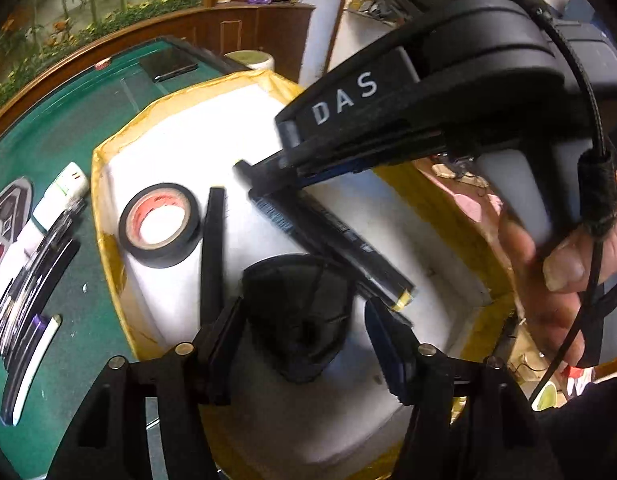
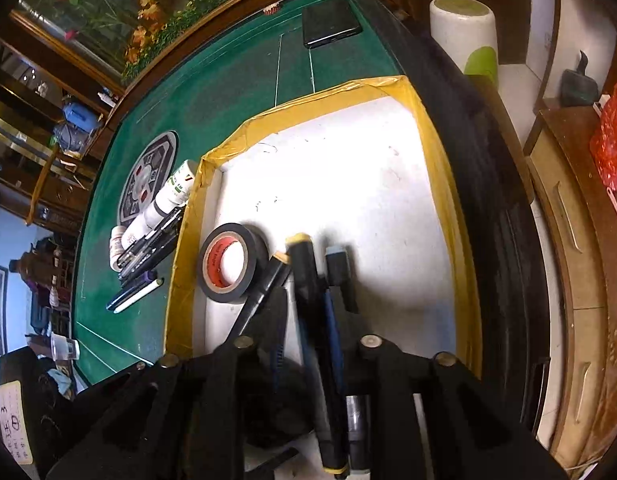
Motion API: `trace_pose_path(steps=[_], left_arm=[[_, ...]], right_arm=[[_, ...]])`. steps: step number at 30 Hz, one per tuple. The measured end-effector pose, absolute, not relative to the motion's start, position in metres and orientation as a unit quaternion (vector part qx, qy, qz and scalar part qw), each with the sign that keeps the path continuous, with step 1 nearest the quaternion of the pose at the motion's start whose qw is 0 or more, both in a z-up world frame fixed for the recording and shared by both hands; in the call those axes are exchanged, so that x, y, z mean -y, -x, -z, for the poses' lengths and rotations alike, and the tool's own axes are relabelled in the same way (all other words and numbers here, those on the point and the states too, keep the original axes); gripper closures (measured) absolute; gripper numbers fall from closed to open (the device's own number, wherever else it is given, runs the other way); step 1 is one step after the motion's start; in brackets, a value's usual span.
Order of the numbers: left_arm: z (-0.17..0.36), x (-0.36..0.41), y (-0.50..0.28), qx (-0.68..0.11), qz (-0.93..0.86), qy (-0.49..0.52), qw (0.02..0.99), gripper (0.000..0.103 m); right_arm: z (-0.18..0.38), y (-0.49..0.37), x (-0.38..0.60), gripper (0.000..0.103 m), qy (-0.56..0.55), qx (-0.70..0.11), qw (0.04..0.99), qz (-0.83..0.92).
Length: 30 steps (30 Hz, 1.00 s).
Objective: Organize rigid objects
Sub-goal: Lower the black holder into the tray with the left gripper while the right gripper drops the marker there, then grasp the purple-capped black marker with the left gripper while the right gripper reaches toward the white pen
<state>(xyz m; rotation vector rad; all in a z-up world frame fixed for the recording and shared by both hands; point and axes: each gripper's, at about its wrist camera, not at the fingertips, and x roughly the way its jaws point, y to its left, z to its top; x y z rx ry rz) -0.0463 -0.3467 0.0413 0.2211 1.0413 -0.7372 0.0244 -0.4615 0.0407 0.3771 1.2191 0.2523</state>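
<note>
My left gripper (image 1: 304, 344) hung released over the tray (image 1: 108, 184); my right gripper's (image 2: 308, 344) fingers stood loosened around 2 markers (image 2: 308, 280).

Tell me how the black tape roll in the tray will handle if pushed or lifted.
The tape roll lies flat in the tray, so it probably slides rather than rolls. Its thick wound ring looks stiff. Tipped on edge, it would likely roll.

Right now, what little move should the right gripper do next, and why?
Probably lift the right gripper straight up: the yellow-capped black marker already lies in the white tray, loose between its open fingers, and pens still wait on the green table.
</note>
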Motion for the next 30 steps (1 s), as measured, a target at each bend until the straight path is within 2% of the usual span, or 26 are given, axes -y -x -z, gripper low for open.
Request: trace_pose_path(steps=[1,2,14,19,23,27,30], left_arm=[[-0.043,0.348,0.047,-0.481,0.347,-0.105,0.798,0.027],[-0.045,0.348,0.050,-0.476,0.350,-0.107,0.799,0.026],[-0.075,0.296,0.038,-0.450,0.338,-0.051,0.825,0.025],[-0.089,0.235,0.021,-0.444,0.300,-0.007,0.844,0.025],[-0.093,0.156,0.006,-0.434,0.244,0.023,0.867,0.025],[-0.070,0.097,-0.016,-0.464,0.206,0.009,0.861,0.025],[-0.049,0.086,-0.022,-0.484,0.219,-0.011,0.847,0.025]], right_arm=[[-0.043,-0.022,0.462,0.069,-0.177,-0.566,0.797,-0.116],[-0.047,-0.018,0.463,0.067,-0.177,-0.560,0.801,-0.113],[-0.082,0.005,0.460,0.065,-0.200,-0.523,0.823,-0.100],[-0.094,0.008,0.438,0.063,-0.193,-0.518,0.825,-0.119],[-0.100,0.013,0.418,0.061,-0.176,-0.515,0.828,-0.132],[-0.098,0.018,0.402,0.059,-0.167,-0.522,0.824,-0.142],[-0.096,0.021,0.394,0.059,-0.162,-0.528,0.821,-0.144]])
